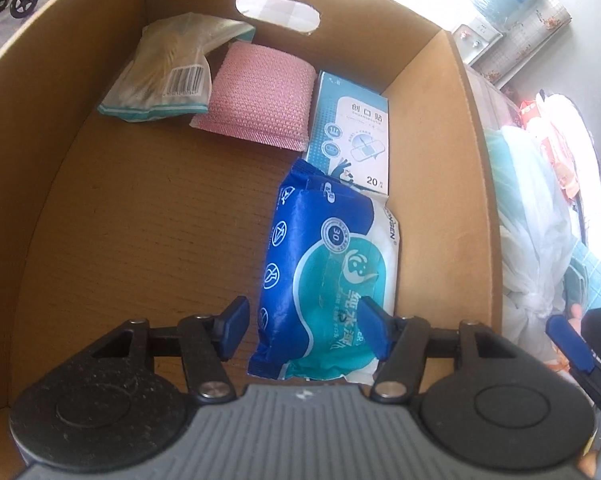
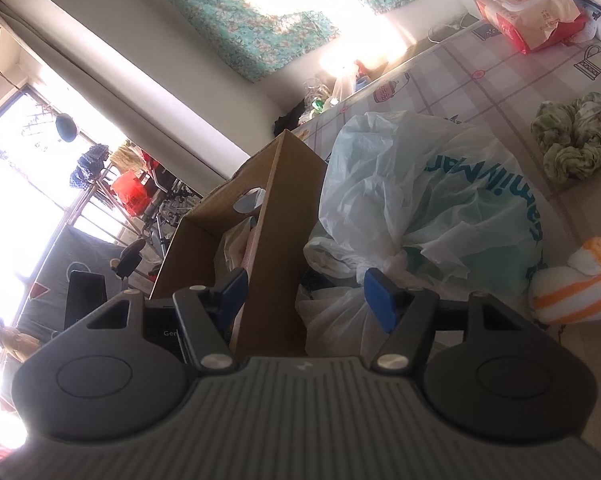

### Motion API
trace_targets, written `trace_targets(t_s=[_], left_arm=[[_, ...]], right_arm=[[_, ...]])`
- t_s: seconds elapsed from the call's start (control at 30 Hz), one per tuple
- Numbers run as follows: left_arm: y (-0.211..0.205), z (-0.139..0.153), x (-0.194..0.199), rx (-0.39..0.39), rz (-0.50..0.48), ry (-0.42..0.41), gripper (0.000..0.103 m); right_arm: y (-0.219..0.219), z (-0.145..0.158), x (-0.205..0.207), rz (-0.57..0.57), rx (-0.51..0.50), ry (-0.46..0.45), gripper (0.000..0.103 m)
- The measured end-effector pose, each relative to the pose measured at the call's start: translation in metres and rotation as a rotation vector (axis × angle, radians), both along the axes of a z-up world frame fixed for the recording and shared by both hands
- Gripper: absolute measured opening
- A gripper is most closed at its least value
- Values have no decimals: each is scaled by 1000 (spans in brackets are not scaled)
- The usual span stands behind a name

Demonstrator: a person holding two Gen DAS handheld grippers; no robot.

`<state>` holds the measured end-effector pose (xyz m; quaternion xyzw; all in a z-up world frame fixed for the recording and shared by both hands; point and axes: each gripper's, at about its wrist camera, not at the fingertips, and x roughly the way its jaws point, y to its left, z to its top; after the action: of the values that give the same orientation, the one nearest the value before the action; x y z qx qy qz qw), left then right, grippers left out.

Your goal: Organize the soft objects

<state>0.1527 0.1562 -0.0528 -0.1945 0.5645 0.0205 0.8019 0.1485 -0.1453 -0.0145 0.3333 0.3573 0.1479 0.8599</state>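
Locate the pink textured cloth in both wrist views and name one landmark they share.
Left wrist view: the pink textured cloth lies on the floor of the cardboard box, toward the far wall, between a clear packet and a bandage box.
Right wrist view: only a pink sliver shows inside the box, probably the cloth.
Shared landmark: the box's oval handle cutout.

The wet wipes pack loses its near end behind the left gripper body. From the right wrist, the cardboard box wall hides nearly all its contents (only a pink sliver shows).
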Motion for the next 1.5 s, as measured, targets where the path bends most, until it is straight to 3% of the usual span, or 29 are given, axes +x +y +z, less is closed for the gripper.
trace_targets(t_s=[0.17, 0.3, 0.47, 0.67, 0.9, 1.03, 1.13, 1.23, 1.5], left_arm=[[3, 40, -19, 80, 43, -125, 72], [-10, 78, -33, 147, 44, -256, 84], [-61, 115, -43, 224, -66, -401, 94], [-139, 131, -45, 190, -253, -480, 97], [-226, 117, -38, 136, -441, -473, 97], [-274, 94, -28, 52, -557, -416, 97], [-305, 69, -16, -3, -632, -343, 92], [-330, 48, -6, -8, -697, -289, 88], [-365, 22, 22, -24, -816, -243, 87]], right_arm=[[-7, 7, -10, -7, -31, -27, 66], [-17, 15, -21, -19, -58, -57, 67], [-41, 28, -42, -42, -103, -95, 71], [-87, 51, -79, -114, -169, -155, 73], [-157, 61, -116, -258, -224, -165, 75], [-193, 56, -128, -323, -235, -133, 75], [-219, 40, -128, -357, -188, -79, 75], [-241, 18, -124, -392, -123, -15, 75], [-265, -20, -97, -376, -29, 128, 75]])
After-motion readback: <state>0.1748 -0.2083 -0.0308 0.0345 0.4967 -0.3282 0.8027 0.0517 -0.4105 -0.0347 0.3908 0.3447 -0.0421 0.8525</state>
